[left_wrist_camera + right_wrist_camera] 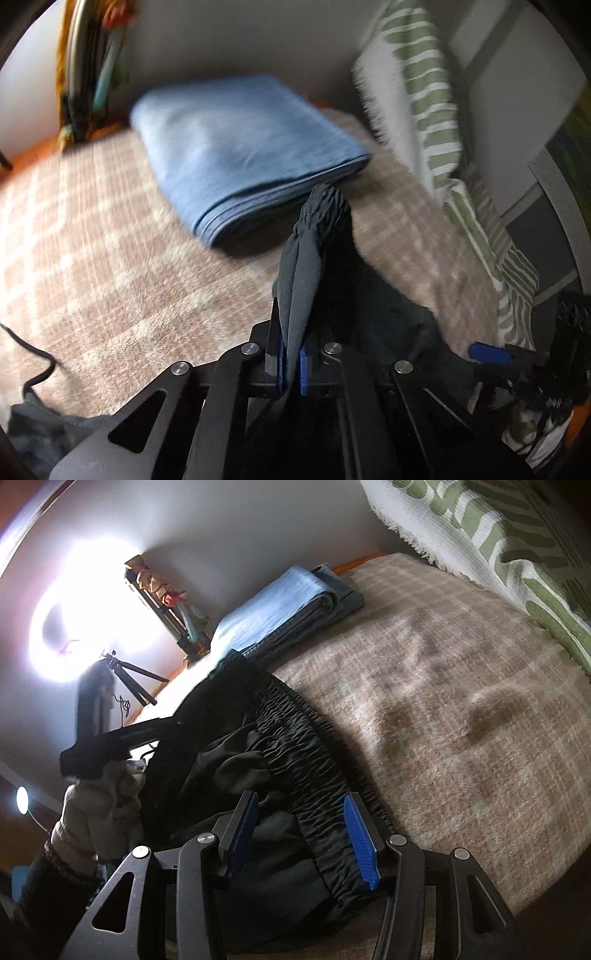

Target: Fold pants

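The left gripper (291,365) pinches the dark pants (295,760) on the bed (461,701), the right gripper (301,834) gapes wide at six o'clock, and it probably must grab the waistband next.

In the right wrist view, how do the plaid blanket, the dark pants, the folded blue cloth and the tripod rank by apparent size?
1. plaid blanket
2. dark pants, though they lie nearest the camera, which enlarges them
3. folded blue cloth
4. tripod, far away
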{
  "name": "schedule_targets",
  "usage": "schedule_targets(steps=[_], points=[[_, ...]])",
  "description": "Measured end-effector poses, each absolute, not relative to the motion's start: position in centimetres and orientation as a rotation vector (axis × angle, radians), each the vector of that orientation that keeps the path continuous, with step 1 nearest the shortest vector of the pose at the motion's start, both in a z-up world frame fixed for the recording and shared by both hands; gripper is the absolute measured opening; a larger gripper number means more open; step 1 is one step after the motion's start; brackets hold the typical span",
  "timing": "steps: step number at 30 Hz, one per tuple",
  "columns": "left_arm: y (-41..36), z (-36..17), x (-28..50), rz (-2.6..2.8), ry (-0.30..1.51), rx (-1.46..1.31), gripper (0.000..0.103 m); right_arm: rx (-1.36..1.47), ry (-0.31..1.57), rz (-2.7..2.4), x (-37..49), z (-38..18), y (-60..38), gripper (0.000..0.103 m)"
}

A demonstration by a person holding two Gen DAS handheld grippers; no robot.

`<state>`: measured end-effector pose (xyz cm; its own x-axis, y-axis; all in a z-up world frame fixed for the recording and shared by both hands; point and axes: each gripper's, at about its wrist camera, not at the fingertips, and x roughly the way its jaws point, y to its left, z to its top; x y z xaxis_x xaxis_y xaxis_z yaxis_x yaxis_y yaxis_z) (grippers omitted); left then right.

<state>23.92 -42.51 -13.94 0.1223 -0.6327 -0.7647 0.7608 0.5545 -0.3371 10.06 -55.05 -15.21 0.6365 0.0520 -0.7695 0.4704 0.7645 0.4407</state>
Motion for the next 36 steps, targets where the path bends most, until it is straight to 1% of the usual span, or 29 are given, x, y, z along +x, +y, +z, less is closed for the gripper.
schedule_targets(steps=[4,7,15,17,19,23,25,26,27,28,29,30,31,33,34,35,36], points=[[-42.1,-11.4,20.4,-1.100,0.938,0.191,0.004,0.718,0.822,-0.261,9.5,-14.8,-55.8,0.052],[-42.2,-10.5,16.7,-1.179,0.891,0.249,0.004,0.715,0.801,-0.281,9.1,-14.5,-56.1,0.052],[-42.8,-13.2,8.9,-1.304,0.876,0.401,0.003,0.823,0.833,-0.368,6.3,-16.7,-58.4,0.052],[-43.0,-13.9,8.1,-1.318,0.893,0.422,0.003,0.865,0.811,-0.358,5.5,-17.1,-58.9,0.052],[-43.1,-14.2,7.4,-1.301,0.869,0.454,0.003,0.909,0.768,-0.320,5.1,-17.1,-59.4,0.052],[-42.2,-13.1,7.9,-1.243,0.837,0.441,0.003,0.979,0.711,-0.222,6.6,-16.8,-58.9,0.059],[-41.0,-12.5,8.5,-1.208,0.826,0.434,0.009,0.976,0.729,-0.166,9.0,-16.2,-57.9,0.059],[-40.3,-12.1,8.8,-1.193,0.821,0.430,0.019,0.946,0.744,-0.153,10.3,-15.7,-57.4,0.061],[-39.7,-11.9,8.9,-1.175,0.812,0.431,0.038,0.895,0.764,-0.157,11.9,-14.9,-56.9,0.063],[-38.9,-11.6,9.2,-1.161,0.801,0.432,0.047,0.841,0.782,-0.169,13.6,-14.2,-56.4,0.070],[-38.2,-11.5,9.4,-1.149,0.787,0.430,0.056,0.809,0.794,-0.176,14.7,-13.9,-56.2,0.085],[-37.5,-11.5,9.6,-1.135,0.782,0.435,0.056,0.772,0.824,-0.186,16.7,-13.7,-56.1,0.091],[-37.0,-11.6,9.7,-1.122,0.784,0.444,0.056,0.755,0.852,-0.204,17.9,-13.9,-56.1,0.090],[-36.1,-11.9,9.9,-1.097,0.789,0.466,0.057,0.746,0.910,-0.245,20.3,-15.1,-56.5,0.083],[-35.6,-12.3,9.7,-1.084,0.786,0.487,0.057,0.754,0.935,-0.248,21.1,-15.8,-56.7,0.065],[-35.2,-12.5,9.6,-1.075,0.782,0.504,0.058,0.774,0.958,-0.245,21.4,-16.4,-57.0,0.042],[-34.9,-12.9,9.4,-1.069,0.779,0.525,0.059,0.820,0.966,-0.226,21.7,-17.1,-57.2,0.034]])
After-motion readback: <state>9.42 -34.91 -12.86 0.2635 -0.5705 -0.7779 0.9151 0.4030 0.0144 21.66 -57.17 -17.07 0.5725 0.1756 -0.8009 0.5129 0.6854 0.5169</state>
